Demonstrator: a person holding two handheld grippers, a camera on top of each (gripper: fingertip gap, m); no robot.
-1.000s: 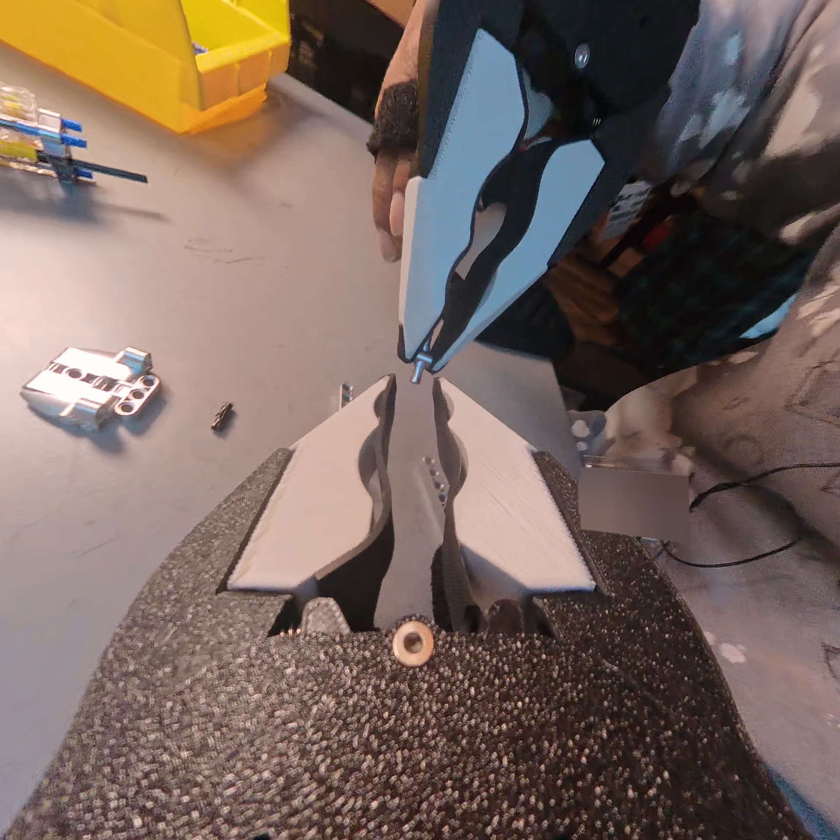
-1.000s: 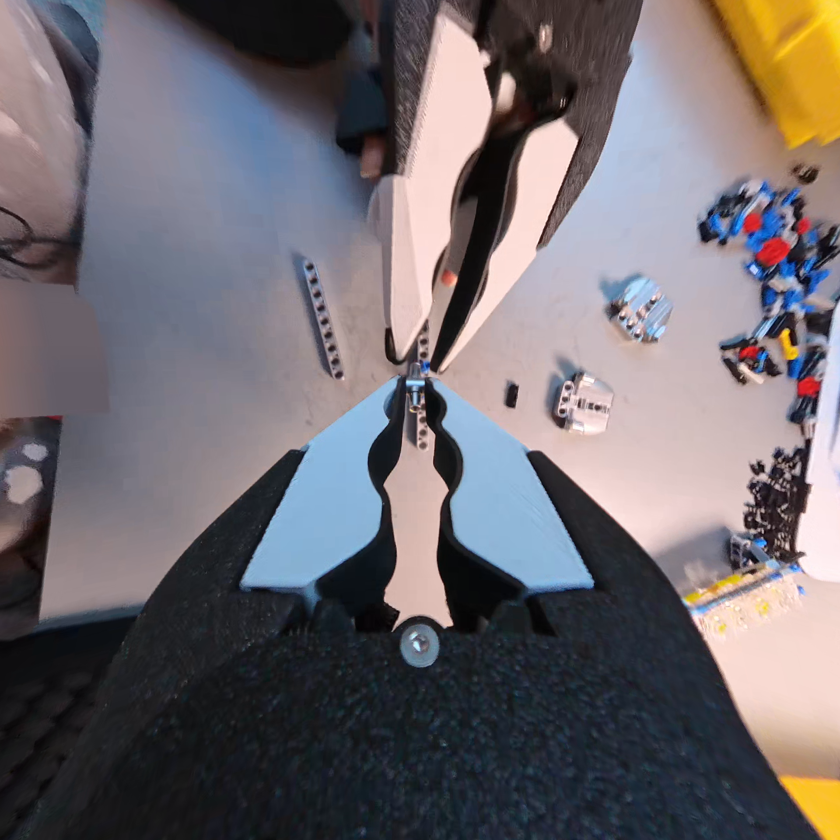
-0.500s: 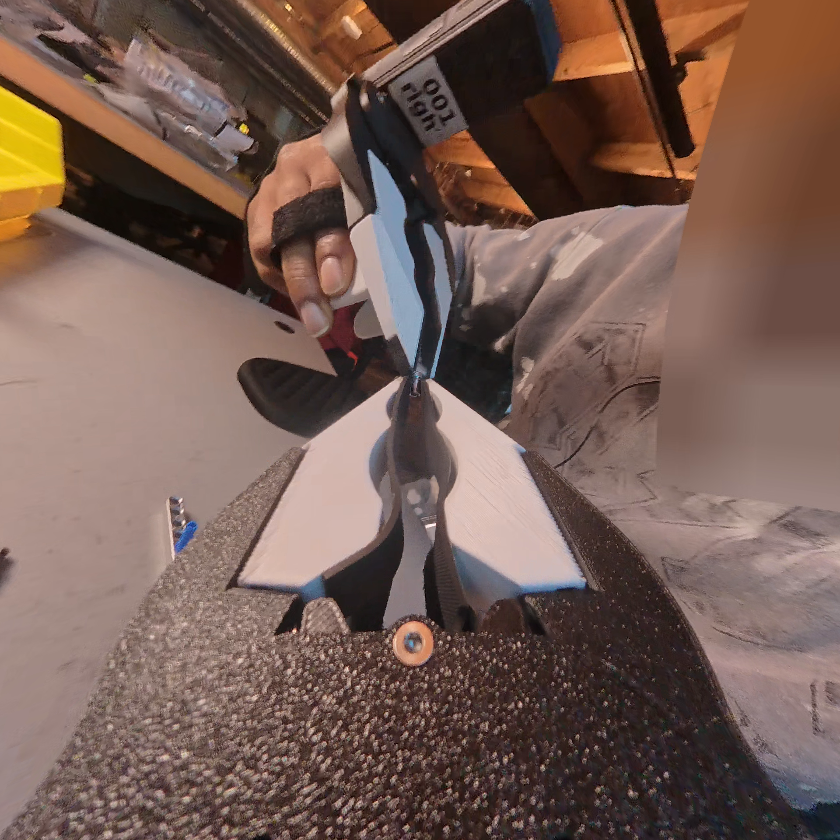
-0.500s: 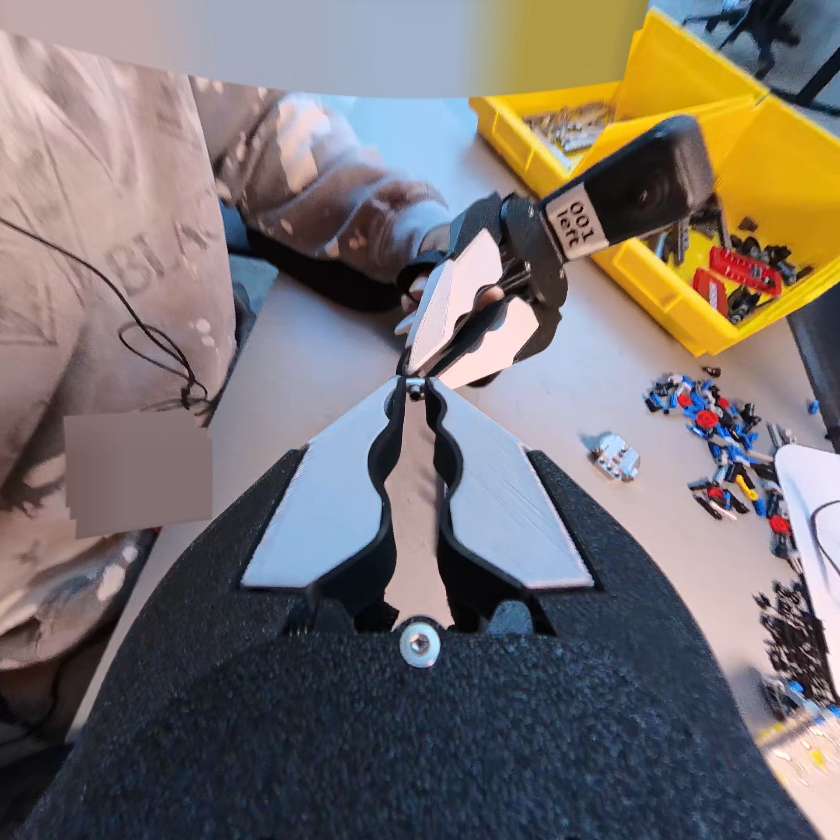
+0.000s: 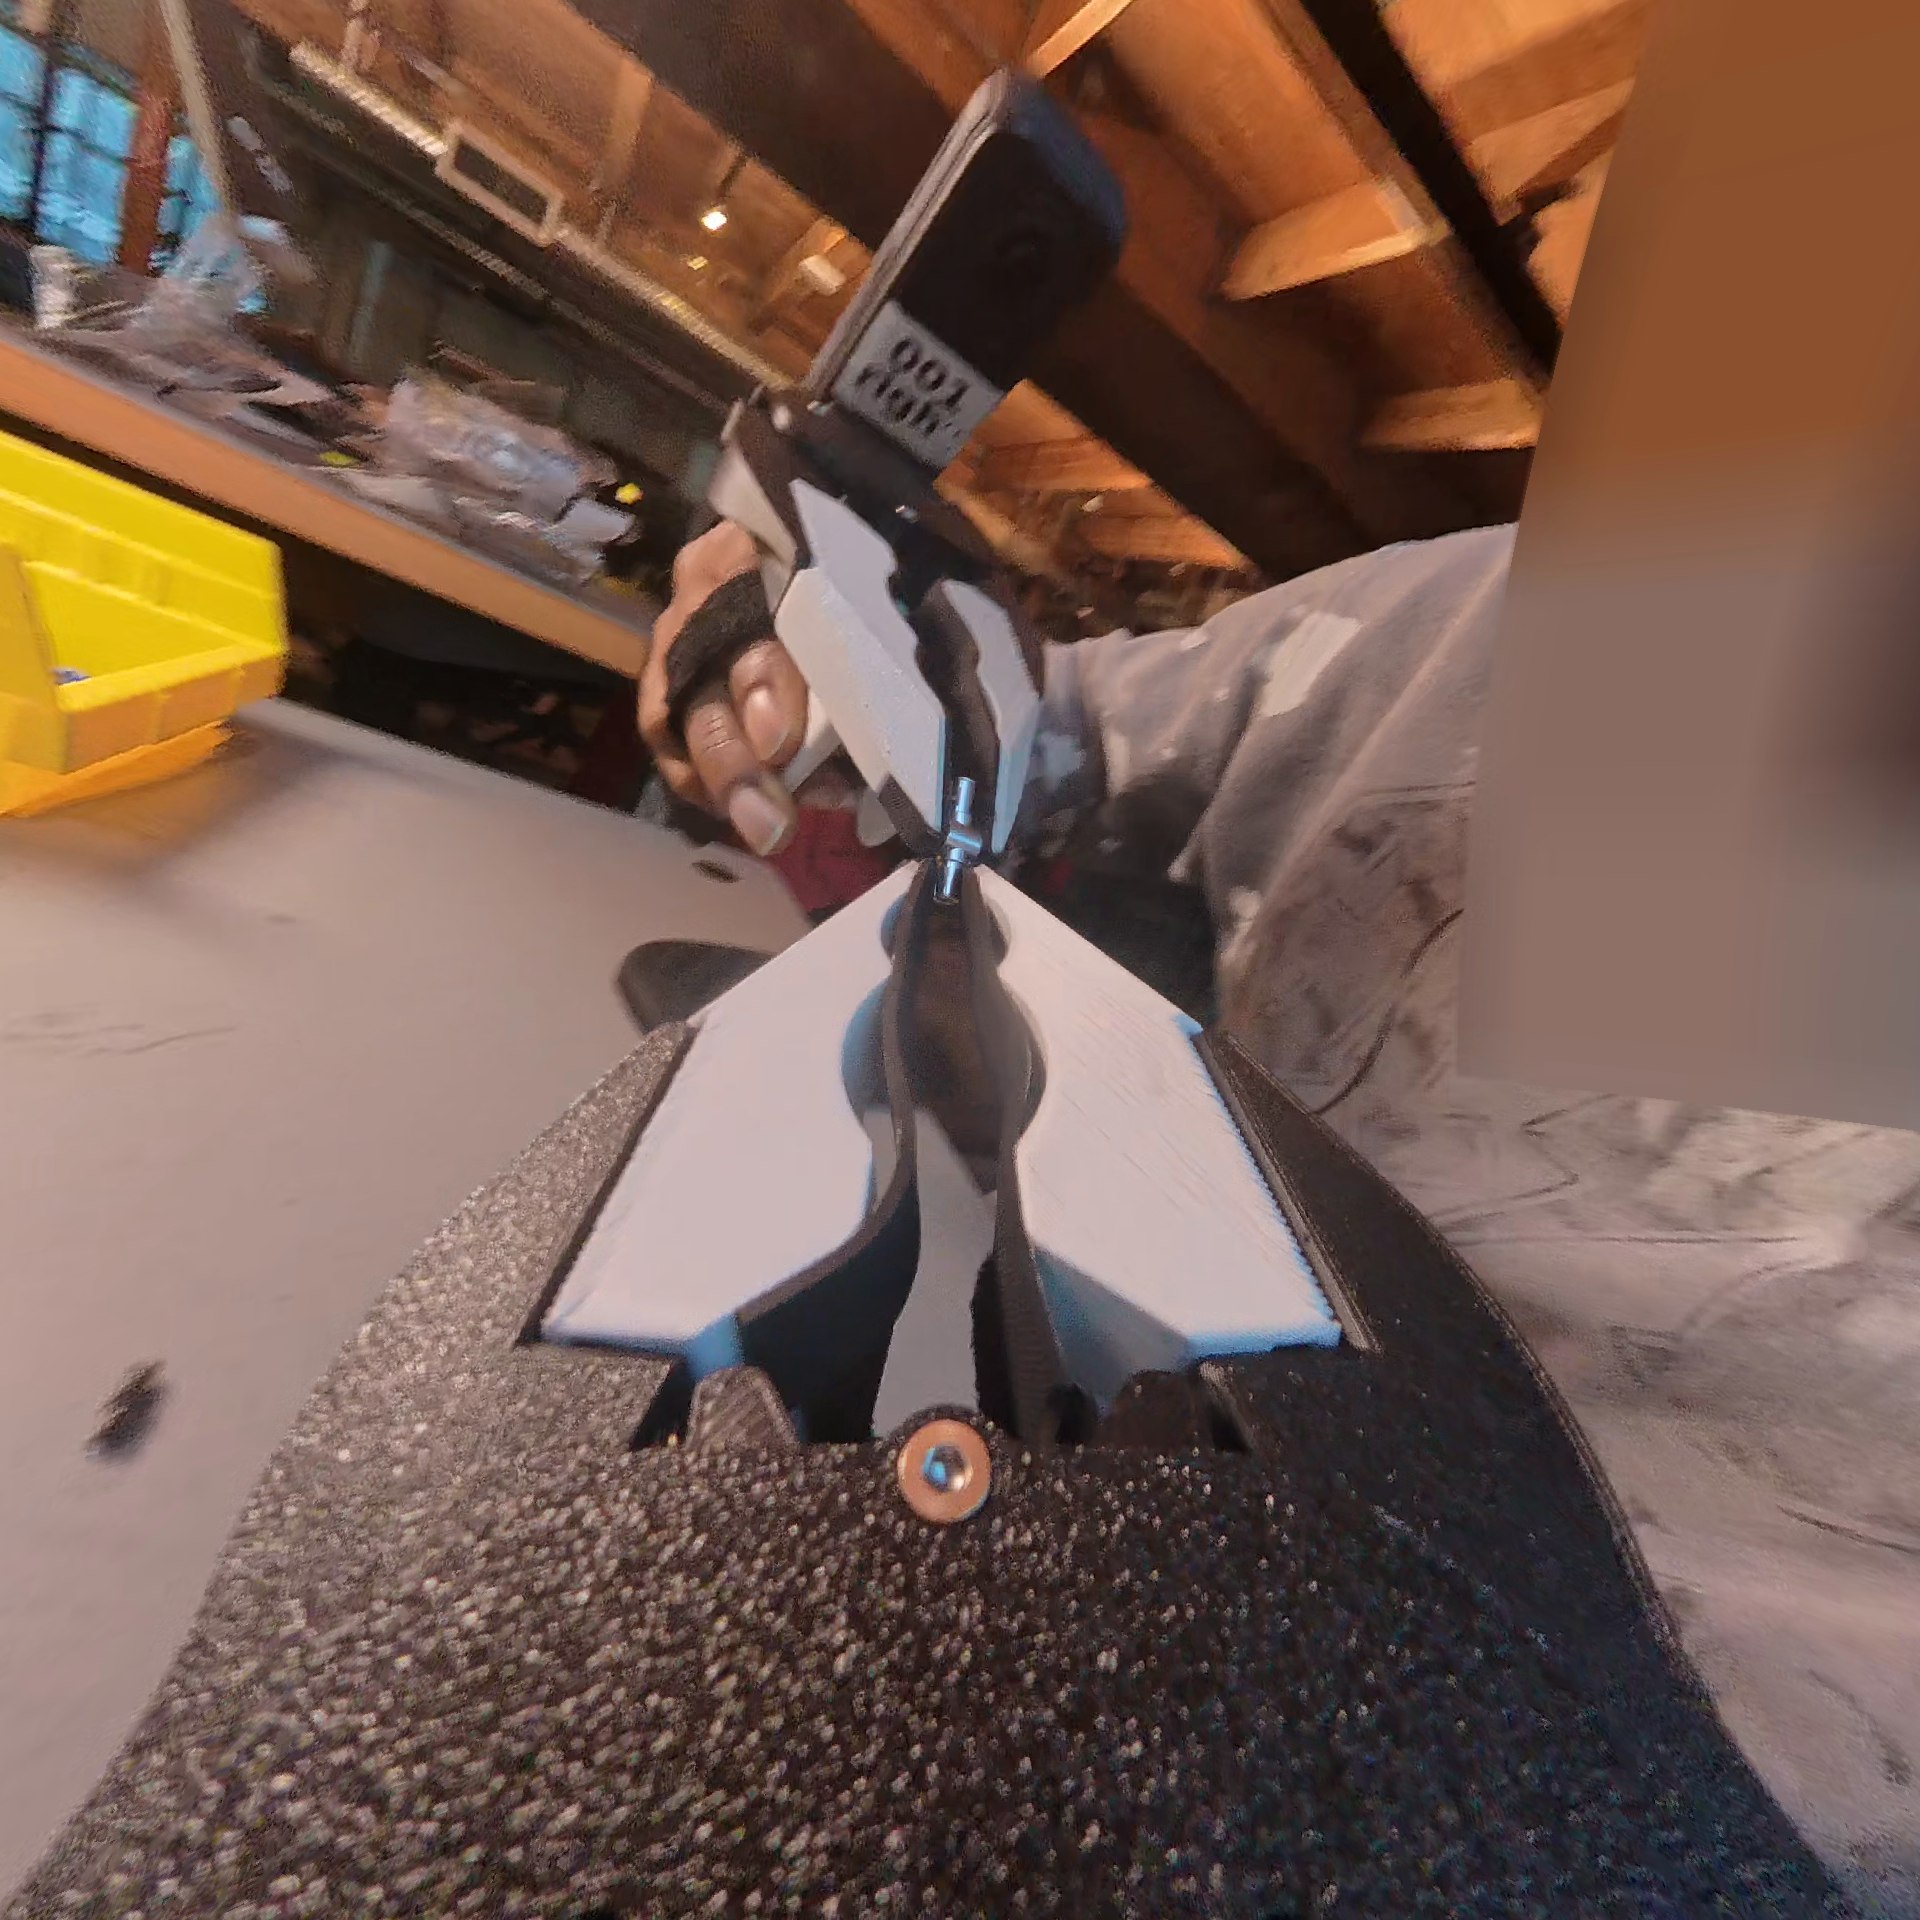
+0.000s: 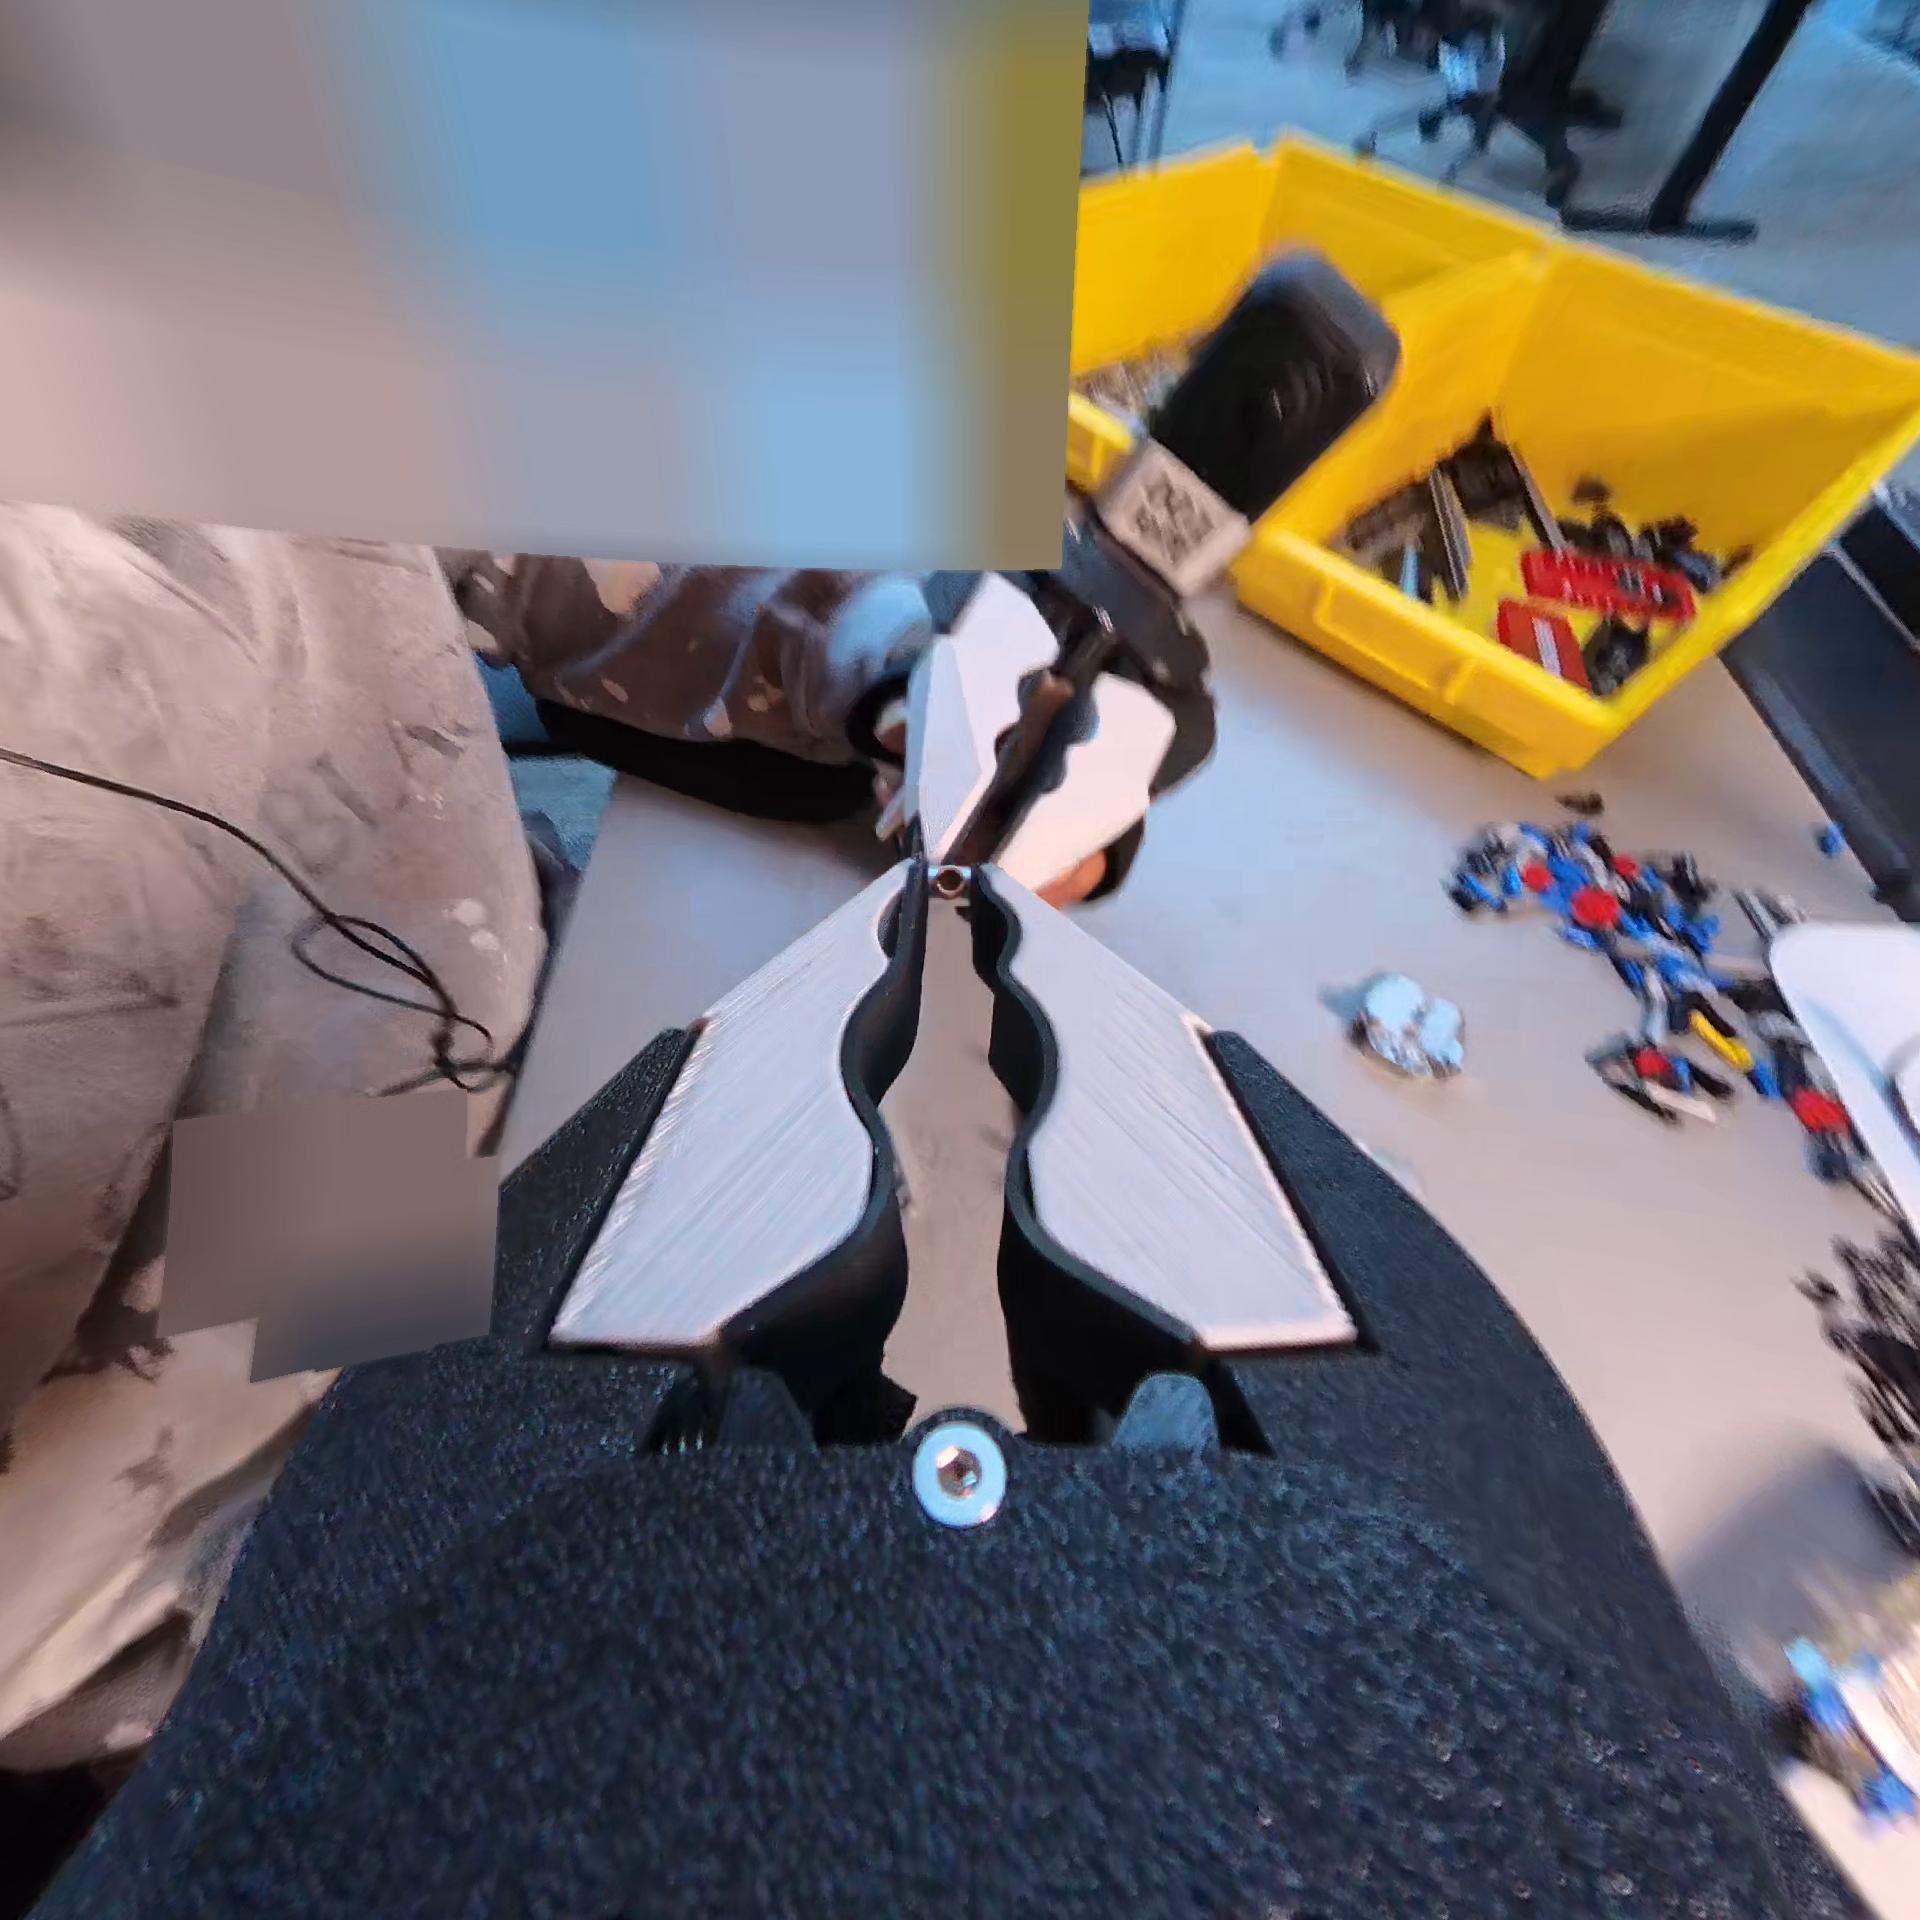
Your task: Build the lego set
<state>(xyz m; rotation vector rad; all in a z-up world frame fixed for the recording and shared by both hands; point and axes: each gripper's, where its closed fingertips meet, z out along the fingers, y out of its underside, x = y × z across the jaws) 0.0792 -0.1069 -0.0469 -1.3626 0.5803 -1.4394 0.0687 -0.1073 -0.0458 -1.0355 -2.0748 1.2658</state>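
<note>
Two hand-held grippers meet tip to tip above the desk (image 6: pixel 1299 935): right hand-held gripper (image 6: pixel 948 881) pinches a small grey pin (image 6: pixel 948 881), left hand-held gripper (image 5: pixel 940 896) is nearly closed, its contents unclear.

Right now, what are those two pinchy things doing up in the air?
A person holds a hand-held gripper in each hand, tip to tip above the grey table. The right hand-held gripper and the left hand-held gripper are both shut on one small silver pin. On the table lie a pile of blue, red and black building pieces, a silver piece and yellow bins.
</note>
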